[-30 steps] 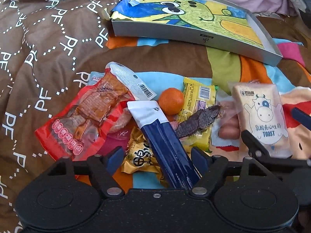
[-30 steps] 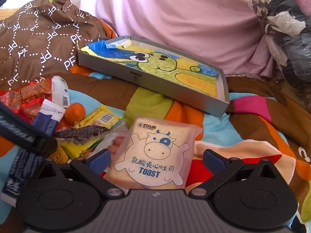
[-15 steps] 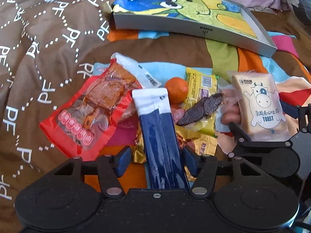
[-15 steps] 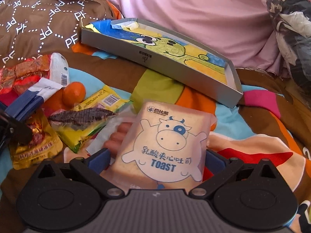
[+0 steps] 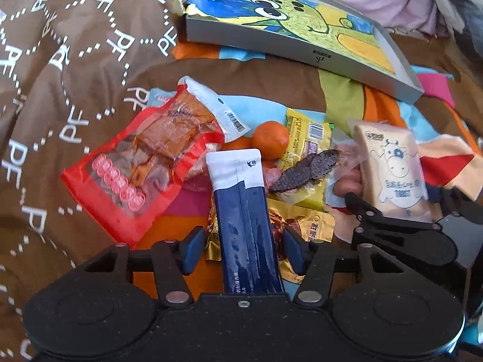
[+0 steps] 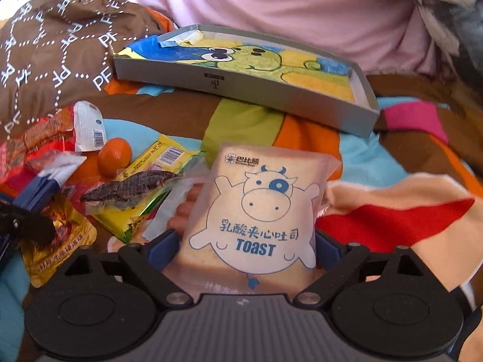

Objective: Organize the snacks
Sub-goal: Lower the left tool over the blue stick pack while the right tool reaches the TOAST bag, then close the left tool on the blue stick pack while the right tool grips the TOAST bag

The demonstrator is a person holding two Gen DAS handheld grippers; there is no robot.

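Note:
A long dark-blue packet with a white end (image 5: 241,211) runs straight out between the blue pads of my left gripper (image 5: 244,250), which is shut on it. The pale cow-print TOAST packet (image 6: 256,211) sits in my right gripper (image 6: 245,249), its sides against both pads, its far end tilted up. In the left wrist view the toast packet (image 5: 389,166) and right gripper (image 5: 398,199) are at the right. A grey tray lined with a cartoon drawing (image 5: 302,51) (image 6: 241,87) lies beyond the pile, with no snacks in it.
Loose snacks lie on the colourful blanket: a red packet (image 5: 145,175), a small orange (image 5: 270,140), a yellow packet (image 5: 308,132), a dark dried-fish pack (image 5: 305,172), a gold packet (image 5: 305,226). A brown quilt (image 5: 75,60) rises at left, pink fabric (image 6: 271,6) behind the tray.
The left pads have closed in on the blue packet, which turned from slanted to straight. The right pads have closed slightly on the toast packet, and both views have shifted nearer the tray.

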